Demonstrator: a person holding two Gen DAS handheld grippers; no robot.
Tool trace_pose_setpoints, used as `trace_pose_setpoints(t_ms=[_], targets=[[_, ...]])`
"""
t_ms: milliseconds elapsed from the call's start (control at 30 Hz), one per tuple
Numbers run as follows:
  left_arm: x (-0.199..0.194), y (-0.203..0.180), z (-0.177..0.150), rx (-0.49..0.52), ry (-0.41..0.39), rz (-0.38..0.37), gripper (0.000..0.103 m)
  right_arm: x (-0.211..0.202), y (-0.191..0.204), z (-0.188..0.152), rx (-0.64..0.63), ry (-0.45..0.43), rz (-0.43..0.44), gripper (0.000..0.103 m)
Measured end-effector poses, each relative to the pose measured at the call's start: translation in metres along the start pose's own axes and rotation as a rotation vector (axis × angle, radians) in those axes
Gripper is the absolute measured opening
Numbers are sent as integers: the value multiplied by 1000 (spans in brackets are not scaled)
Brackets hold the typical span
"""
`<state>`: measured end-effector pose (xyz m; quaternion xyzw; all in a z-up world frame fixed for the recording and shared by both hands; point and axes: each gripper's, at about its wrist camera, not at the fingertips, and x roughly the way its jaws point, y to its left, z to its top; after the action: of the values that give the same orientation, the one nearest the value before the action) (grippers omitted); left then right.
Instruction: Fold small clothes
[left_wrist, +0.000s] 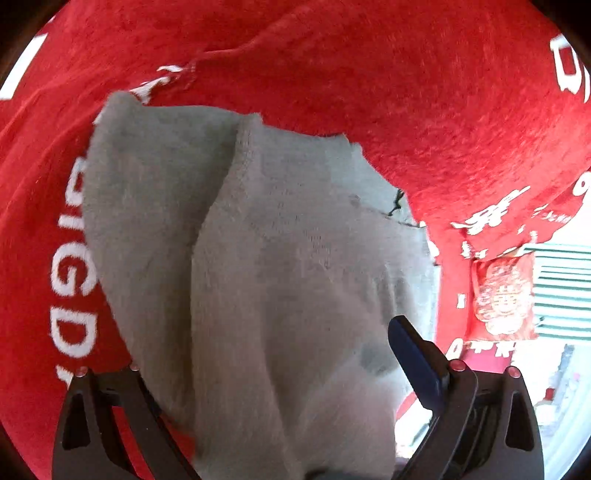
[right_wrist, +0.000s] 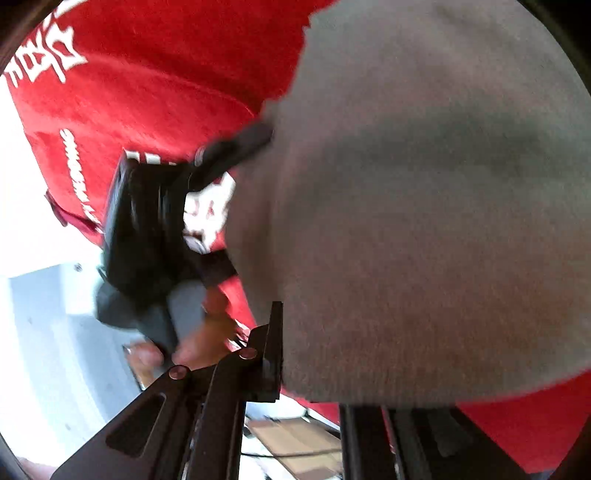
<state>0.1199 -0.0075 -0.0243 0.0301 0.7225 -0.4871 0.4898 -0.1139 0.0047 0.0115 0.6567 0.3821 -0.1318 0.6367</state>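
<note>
Knit garment (left_wrist: 280, 258) lies on lettered cloth (left_wrist: 406, 92), draped between left tool (left_wrist: 266, 354) fingers. In right wrist view, left tool sits left of garment, on cloth.

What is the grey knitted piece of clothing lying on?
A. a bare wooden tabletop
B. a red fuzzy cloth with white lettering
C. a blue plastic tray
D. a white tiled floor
B: in the left wrist view the grey knitted garment is surrounded on all sides by the red fuzzy cloth with white lettering, which spreads out beneath it.
</note>
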Motion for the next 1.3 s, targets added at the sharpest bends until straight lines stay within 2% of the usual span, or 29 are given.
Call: trace_pose_setpoints(t_ms=[33, 100, 133, 167, 200, 267, 300, 333, 367, 400, 433, 467, 500, 533, 667, 767, 900, 1000, 1100, 1167, 1233, 1300], targets=[[4, -3, -1, 14, 3, 46, 81, -4, -2, -2, -17, 24, -47, 15], [11, -4, -3, 32, 9, 118, 81, -17, -3, -5, -58, 61, -132, 23], [12, -4, -4, 39, 0, 128, 80, -25, -3, -4, -77, 63, -152, 34], [11, -5, -5, 42, -7, 131, 80, -36, -2, -3, -99, 58, -170, 48], [9, -7, -6, 43, -13, 137, 80, -48, -1, -1, -122, 44, -188, 55], [8, -8, -6, 40, -14, 158, 80, -75, 4, 10, -168, -13, -221, 58], [5, -6, -8, 41, -13, 164, 80, -87, 7, 17, -188, -52, -238, 58], [5, -6, -9, 43, -13, 175, 79, -96, 9, 25, -203, -92, -251, 48], [6, -8, -10, 47, -16, 190, 74, -101, 11, 34, -212, -118, -261, 21], [9, -10, -10, 55, -17, 228, 61, -104, 12, 48, -217, -142, -285, 7], [12, -12, -9, 61, -18, 258, 50, -103, 10, 54, -217, -151, -299, 2], [11, -9, -10, 60, -23, 266, 46, -100, 11, 62, -219, -159, -303, 2], [9, -8, -9, 52, -31, 258, 37, -92, 13, 71, -230, -156, -311, 2], [5, -7, -9, 45, -44, 248, 34, -85, 14, 77, -242, -147, -322, 2], [-5, -17, -13, 81, -80, 264, 31, -41, -6, 89, -274, -30, -431, 2], [-20, -35, -16, 96, -119, 219, 30, -39, -13, 87, -255, -38, -371, 0], [-39, -84, -19, 152, -159, 135, 28, -61, -31, 87, -190, -19, -243, 1], [-36, -131, -22, 233, -160, 91, 27, -96, -50, 85, -152, -51, -176, 2], [-14, -178, -27, 331, -122, 78, 27, -136, -71, 86, -88, -99, -107, 2], [14, -207, -31, 384, -80, 89, 27, -161, -84, 86, -52, -145, -74, 2], [44, -227, -35, 399, -35, 71, 27, -186, -100, 86, -22, -198, -71, 2], [70, -247, -46, 434, -7, 86, 27, -203, -119, 87, 14, -229, -74, 2]])
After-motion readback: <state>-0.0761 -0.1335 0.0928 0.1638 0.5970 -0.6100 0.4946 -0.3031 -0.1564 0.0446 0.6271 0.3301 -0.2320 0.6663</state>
